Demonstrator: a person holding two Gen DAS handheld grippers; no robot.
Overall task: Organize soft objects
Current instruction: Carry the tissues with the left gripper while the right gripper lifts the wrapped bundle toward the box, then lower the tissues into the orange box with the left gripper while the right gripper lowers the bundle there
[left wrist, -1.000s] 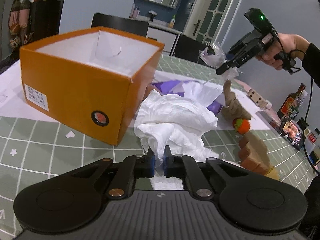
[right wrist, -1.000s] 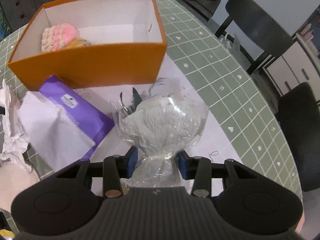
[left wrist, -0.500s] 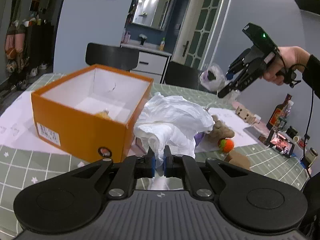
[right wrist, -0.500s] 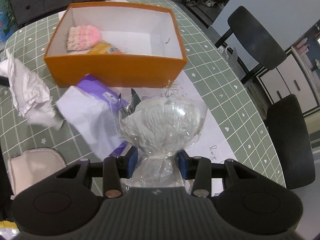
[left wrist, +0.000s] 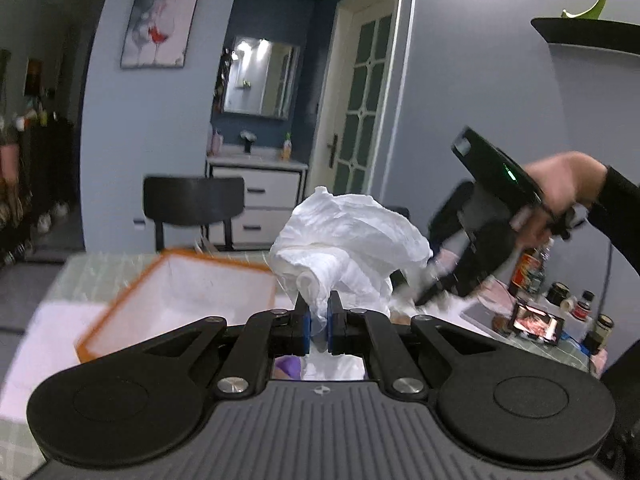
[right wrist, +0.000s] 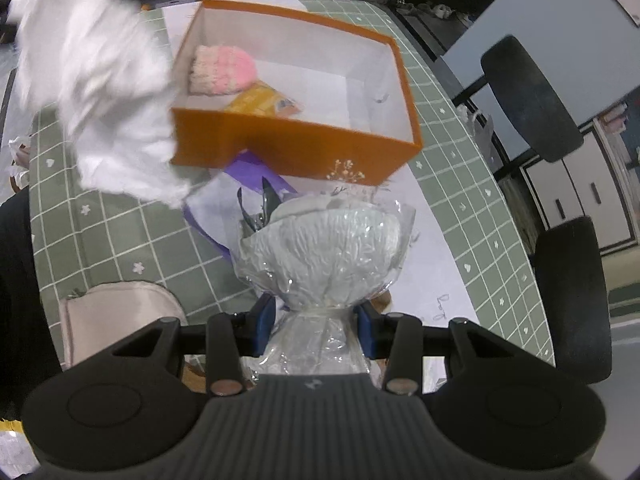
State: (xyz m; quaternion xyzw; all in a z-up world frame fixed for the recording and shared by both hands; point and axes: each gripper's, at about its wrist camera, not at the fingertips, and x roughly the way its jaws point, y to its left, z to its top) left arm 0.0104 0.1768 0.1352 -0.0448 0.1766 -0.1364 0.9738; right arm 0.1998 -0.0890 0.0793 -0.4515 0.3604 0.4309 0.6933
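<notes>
While both hands are loaded and in the air, the job looks partway done. Left gripper is clamped tight on a crumpled white tissue wad, which hangs above the table beside the orange box; from the right wrist view the same wad shows blurred at the box's near-left corner, not yet over the opening. Right gripper is closed on the neck of a plastic-wrapped grey bundle, jaws partway in, pads pressing the wrap on both sides. Bundle sits above the white paper sheet, short of the box's front wall.

Already in the box: a pink knitted piece and a yellow packet, both at the left end. Right half of the box floor is bare.

Left to do, my read: drop the tissue wad in, drop the bundle in. Still on the table: a purple tissue pack just in front of the box and a beige pouch near the table edge. Whether those also go in, can't tell.
</notes>
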